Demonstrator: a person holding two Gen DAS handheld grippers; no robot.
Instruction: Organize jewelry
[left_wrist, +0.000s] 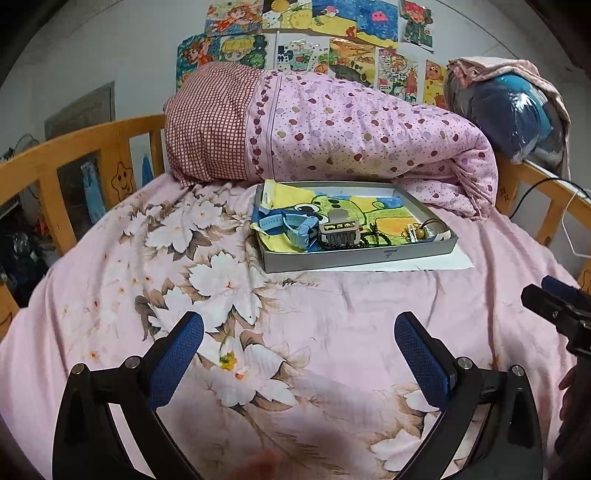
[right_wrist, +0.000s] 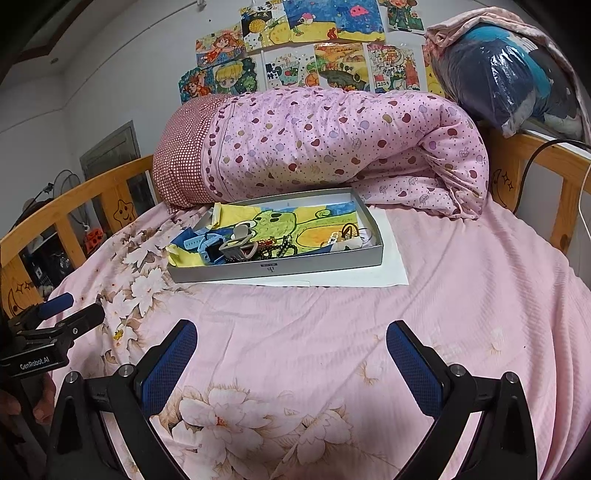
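Observation:
A shallow grey box (left_wrist: 354, 258) (right_wrist: 280, 269) stands on the pink floral bed, on a white sheet of paper (left_wrist: 450, 263) (right_wrist: 391, 273). Inside, on a colourful drawing, lie a blue watch (left_wrist: 291, 226) (right_wrist: 205, 245), a grey clip-like piece (left_wrist: 339, 228) (right_wrist: 240, 248), dark beads (left_wrist: 376, 238) (right_wrist: 280, 248) and small trinkets (left_wrist: 421, 232) (right_wrist: 347, 236). My left gripper (left_wrist: 299, 350) is open and empty over the bedsheet, well short of the box. My right gripper (right_wrist: 291, 354) is also open and empty, short of the box.
A rolled pink quilt (left_wrist: 351, 136) (right_wrist: 332, 144) lies right behind the box. Wooden bed rails (left_wrist: 74, 162) (right_wrist: 554, 173) run along both sides. A plastic-wrapped bundle (left_wrist: 513, 114) (right_wrist: 517, 77) sits at the back right. Drawings hang on the wall.

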